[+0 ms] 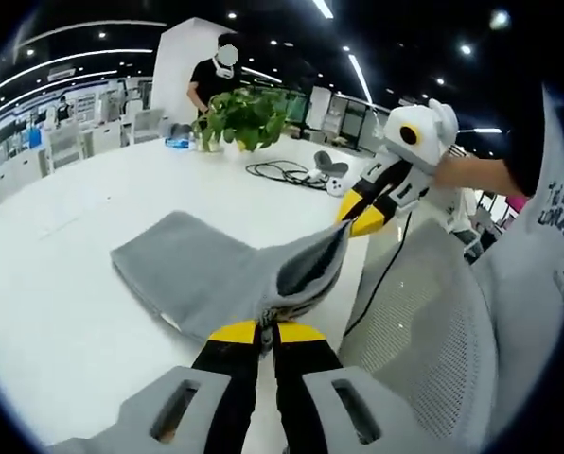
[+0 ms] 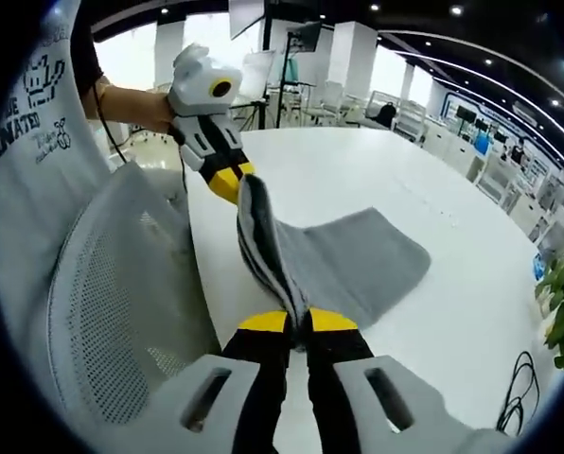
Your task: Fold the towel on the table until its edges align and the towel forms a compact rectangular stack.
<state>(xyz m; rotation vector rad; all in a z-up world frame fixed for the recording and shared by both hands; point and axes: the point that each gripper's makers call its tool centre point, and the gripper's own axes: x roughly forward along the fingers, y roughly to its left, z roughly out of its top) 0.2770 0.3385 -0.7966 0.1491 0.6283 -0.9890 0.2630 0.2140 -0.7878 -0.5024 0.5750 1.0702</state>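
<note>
Above the table (image 1: pixel 55 284), both tongs (left (image 1: pixel 267 331), right (image 2: pixel 297 321)) clamp the grey towel's (image 1: pixel 197 270) lifted edge.

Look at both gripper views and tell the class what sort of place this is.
Probably an open-plan office or lab: a large white table holding a grey towel, rows of white desks and chairs, a leafy green potted plant.

Beyond the grey towel (image 1: pixel 202 270) the white bench (image 1: pixel 64 284) lies open and wide. At its far side stand a potted plant (image 1: pixel 244 115) and a coiled cable (image 1: pixel 284 172). A mesh chair back (image 1: pixel 419 303) crowds the near edge.
</note>
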